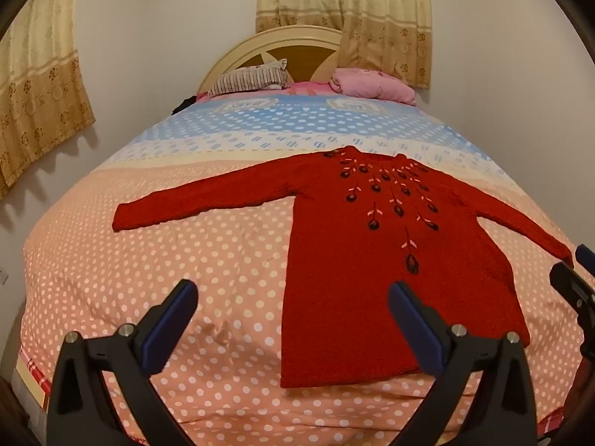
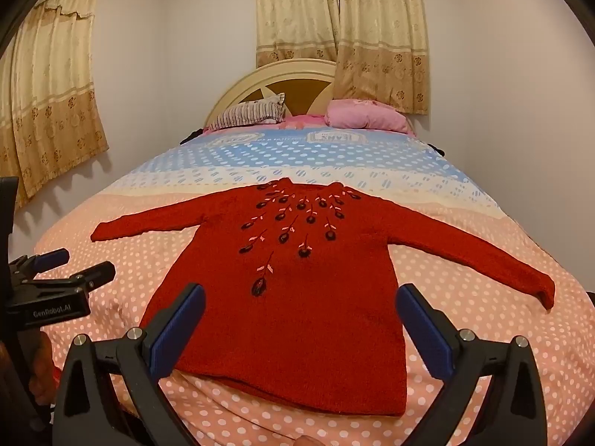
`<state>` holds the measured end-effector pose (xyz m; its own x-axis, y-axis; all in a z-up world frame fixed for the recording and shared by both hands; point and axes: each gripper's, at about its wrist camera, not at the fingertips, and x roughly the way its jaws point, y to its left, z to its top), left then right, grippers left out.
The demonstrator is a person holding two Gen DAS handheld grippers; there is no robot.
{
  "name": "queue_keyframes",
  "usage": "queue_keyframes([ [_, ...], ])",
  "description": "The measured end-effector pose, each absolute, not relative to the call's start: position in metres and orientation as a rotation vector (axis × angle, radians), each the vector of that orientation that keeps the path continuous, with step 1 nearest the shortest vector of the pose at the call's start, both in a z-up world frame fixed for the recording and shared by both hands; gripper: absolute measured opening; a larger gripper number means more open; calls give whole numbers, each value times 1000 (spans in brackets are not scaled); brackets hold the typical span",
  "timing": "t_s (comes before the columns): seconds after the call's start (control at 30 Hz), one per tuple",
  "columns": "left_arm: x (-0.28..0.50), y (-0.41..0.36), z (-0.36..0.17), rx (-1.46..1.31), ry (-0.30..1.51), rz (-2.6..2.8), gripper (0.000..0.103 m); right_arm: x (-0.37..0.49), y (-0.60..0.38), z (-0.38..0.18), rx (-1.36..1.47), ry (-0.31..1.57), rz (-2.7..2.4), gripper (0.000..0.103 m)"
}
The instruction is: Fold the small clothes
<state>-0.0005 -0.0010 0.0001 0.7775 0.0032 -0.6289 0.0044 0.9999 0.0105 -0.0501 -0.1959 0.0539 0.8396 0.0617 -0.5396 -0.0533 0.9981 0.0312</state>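
Note:
A small red knitted sweater (image 1: 372,278) with dark embroidered flowers lies flat on the bed, front up, both sleeves spread out sideways and its hem towards me. In the right wrist view the same sweater (image 2: 297,297) fills the middle. My left gripper (image 1: 293,297) hovers open above the sweater's hem, at its left corner, with nothing between its fingers. Wide open too, my right gripper (image 2: 301,301) hangs over the hem's middle without touching it. The right gripper (image 1: 572,278) shows at the left wrist view's right edge, and the left gripper (image 2: 74,264) at the other view's left edge.
The bed cover (image 1: 148,278) is pink with white dots, turning blue towards the headboard (image 1: 297,48). A striped pillow (image 1: 249,80) and a pink pillow (image 1: 372,83) lie at the far end. Beige curtains (image 1: 37,74) hang on the walls.

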Motion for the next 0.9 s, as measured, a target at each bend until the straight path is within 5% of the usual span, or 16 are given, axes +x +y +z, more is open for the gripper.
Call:
queue_keyframes([
  [0.9, 2, 4, -2, 29, 665, 27, 103, -50, -189, 45, 13, 578, 77, 102],
])
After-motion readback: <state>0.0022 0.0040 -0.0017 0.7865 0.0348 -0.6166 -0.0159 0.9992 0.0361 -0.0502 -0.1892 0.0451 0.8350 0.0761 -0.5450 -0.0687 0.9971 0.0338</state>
